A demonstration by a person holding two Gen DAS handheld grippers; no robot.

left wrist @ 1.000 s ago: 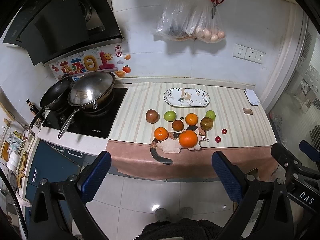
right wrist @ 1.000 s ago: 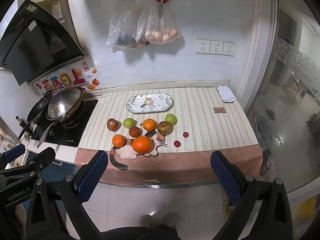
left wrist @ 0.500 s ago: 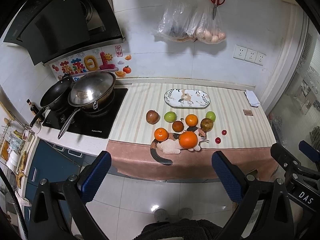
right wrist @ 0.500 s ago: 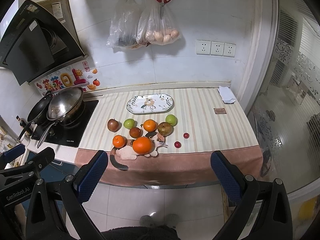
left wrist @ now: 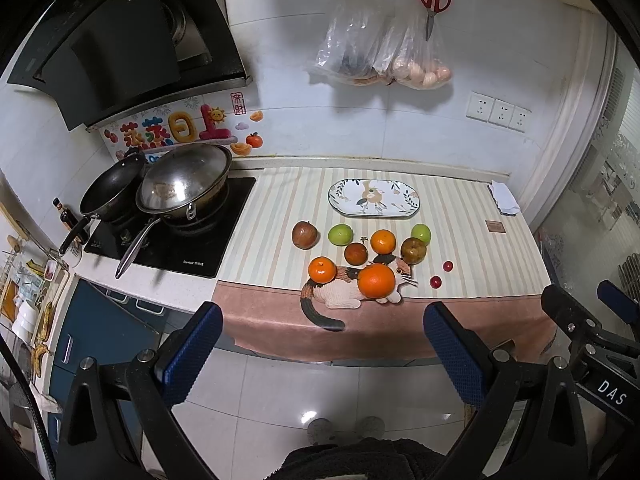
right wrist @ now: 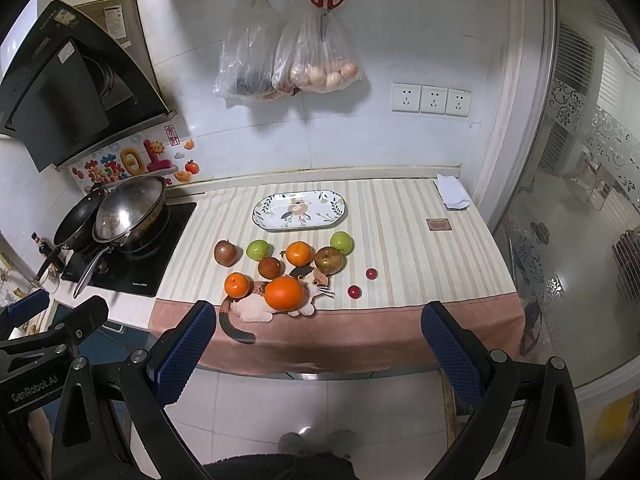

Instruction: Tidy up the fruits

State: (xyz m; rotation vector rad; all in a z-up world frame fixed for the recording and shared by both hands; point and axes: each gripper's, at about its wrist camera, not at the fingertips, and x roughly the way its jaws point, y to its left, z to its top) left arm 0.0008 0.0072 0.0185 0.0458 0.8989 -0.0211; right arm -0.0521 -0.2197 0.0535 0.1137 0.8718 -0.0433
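Observation:
Several fruits lie on the striped counter cloth: a large orange (left wrist: 376, 280) (right wrist: 284, 294) on a cat-shaped mat (left wrist: 340, 288), two smaller oranges (left wrist: 322, 270), two green apples (left wrist: 340, 234), brownish-red apples (left wrist: 305, 235) and two small red fruits (left wrist: 435, 281). An oval patterned plate (left wrist: 373, 197) (right wrist: 300, 210) sits empty behind them. My left gripper (left wrist: 320, 352) and right gripper (right wrist: 316, 348) are both open and empty, held back from the counter above the floor.
A hob (left wrist: 172, 236) with two pans (left wrist: 184, 184) stands at the left. Bags (left wrist: 380, 52) and scissors (left wrist: 434, 0) hang on the wall. A folded white cloth (left wrist: 505, 198) lies at the counter's far right. A glass door (right wrist: 580, 208) is to the right.

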